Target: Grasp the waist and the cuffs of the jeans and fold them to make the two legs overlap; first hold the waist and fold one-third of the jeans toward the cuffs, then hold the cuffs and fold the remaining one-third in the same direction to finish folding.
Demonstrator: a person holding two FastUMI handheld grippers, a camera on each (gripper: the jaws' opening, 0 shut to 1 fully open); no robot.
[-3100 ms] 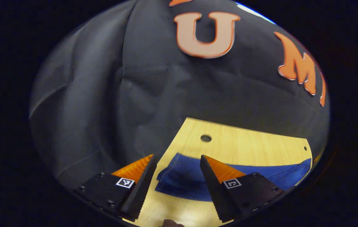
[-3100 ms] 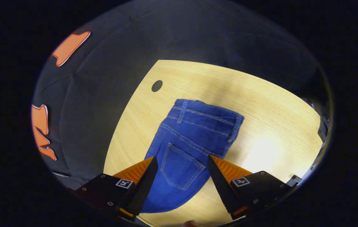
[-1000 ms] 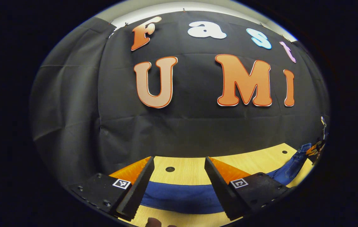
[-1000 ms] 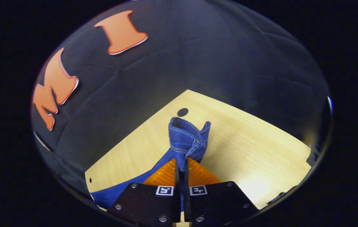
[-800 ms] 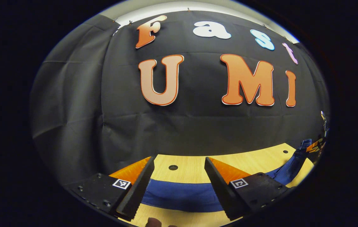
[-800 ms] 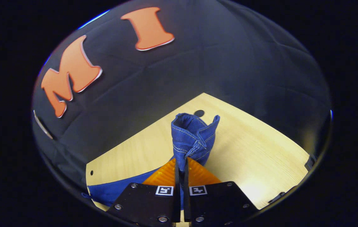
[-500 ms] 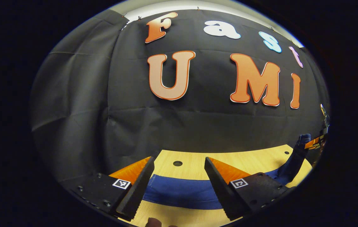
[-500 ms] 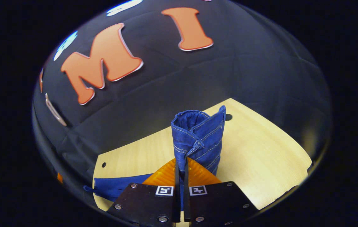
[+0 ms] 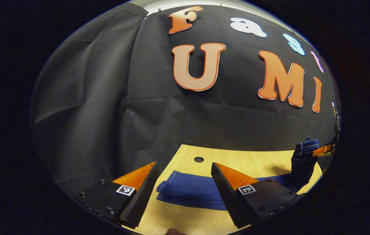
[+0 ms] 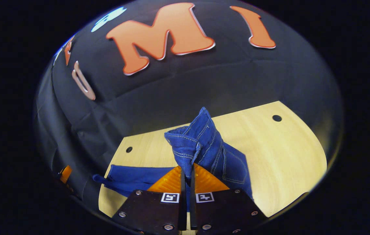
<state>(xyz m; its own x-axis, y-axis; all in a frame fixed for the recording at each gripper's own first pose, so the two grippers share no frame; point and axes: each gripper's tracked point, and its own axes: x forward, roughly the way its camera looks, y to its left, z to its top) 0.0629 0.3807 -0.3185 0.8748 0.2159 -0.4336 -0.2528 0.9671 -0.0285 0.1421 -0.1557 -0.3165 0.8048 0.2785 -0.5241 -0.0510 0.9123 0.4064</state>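
Blue jeans lie with both legs stacked on a light wooden table. In the left gripper view the cuff end rests just past my left gripper, which hovers open above it, touching nothing. At the far right of that view the right gripper holds the waist raised off the table. In the right gripper view my right gripper is shut on the waist, which stands bunched upright above the fingers. The legs trail flat to the left.
The black cloth wall stands close behind the table's far edge. Small round holes mark the tabletop near its back corners. Bare wood lies right of the lifted waist. A fingertip shows at the bottom edge.
The right gripper closed on the waist, lifted it off the table and has swung it toward the legs. The left gripper stayed open and shifted so the cuff end came into view.
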